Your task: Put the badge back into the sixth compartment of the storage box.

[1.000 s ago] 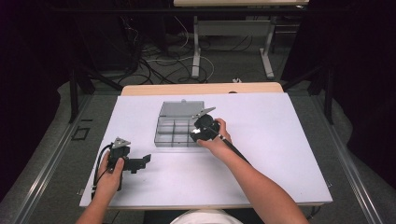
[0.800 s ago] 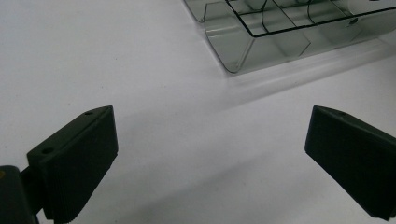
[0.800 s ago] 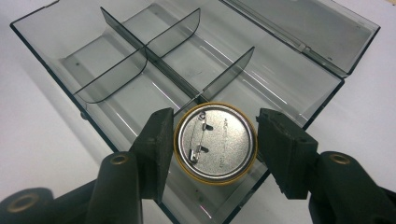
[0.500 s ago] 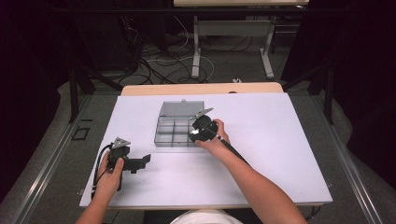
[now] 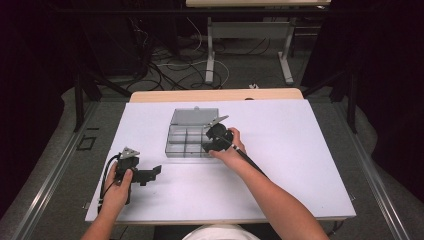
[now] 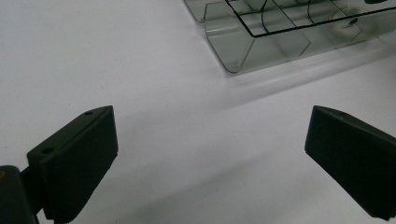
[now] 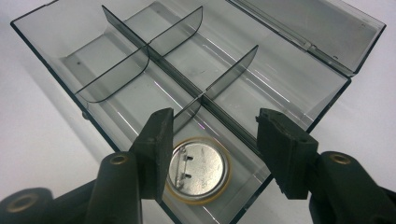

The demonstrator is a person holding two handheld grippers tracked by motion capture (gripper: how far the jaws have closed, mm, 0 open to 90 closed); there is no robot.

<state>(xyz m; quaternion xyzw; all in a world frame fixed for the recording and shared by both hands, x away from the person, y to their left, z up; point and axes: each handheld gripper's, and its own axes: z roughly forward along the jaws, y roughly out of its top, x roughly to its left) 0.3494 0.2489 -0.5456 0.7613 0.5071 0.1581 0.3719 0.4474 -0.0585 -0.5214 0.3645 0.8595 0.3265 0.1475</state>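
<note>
Where the white matte surface (image 5: 300, 165) runs smooth and bare, a clear, grey-tinted plastic organiser box (image 5: 192, 136) sits near its middle, its flat lid (image 5: 196, 117) folded back on the far side. Thin translucent dividers with rounded lower corners split the box into rectangular compartments, and the walls are glossy enough to catch streaks of light.

Seen from the right gripper view, a round pin-back button (image 7: 198, 170) lies face down on the floor of the box's nearest compartment: a dull silver metal disc with a wire pin across it and a thin yellow rim around the edge. The right gripper (image 7: 212, 151) hangs just above that compartment, its black fingers (image 7: 156, 147) set apart, one over the button's edge and the other over the box's long centre divider; whether they touch anything cannot be told. Each finger is a blocky wedge with a finely ribbed inner face. In the high view this gripper (image 5: 212, 141) is at the box's right end, held in the right hand (image 5: 227, 149), a black cable trailing back along the forearm.

The left gripper (image 5: 150, 172) rests low over the surface near its front left, well apart from the box, a grey three-cornered plate on top. Its textured black fingers (image 6: 77, 158) stand wide apart with only bare white surface between them, and the box's rounded corner (image 6: 233, 51) lies farther ahead.
</note>
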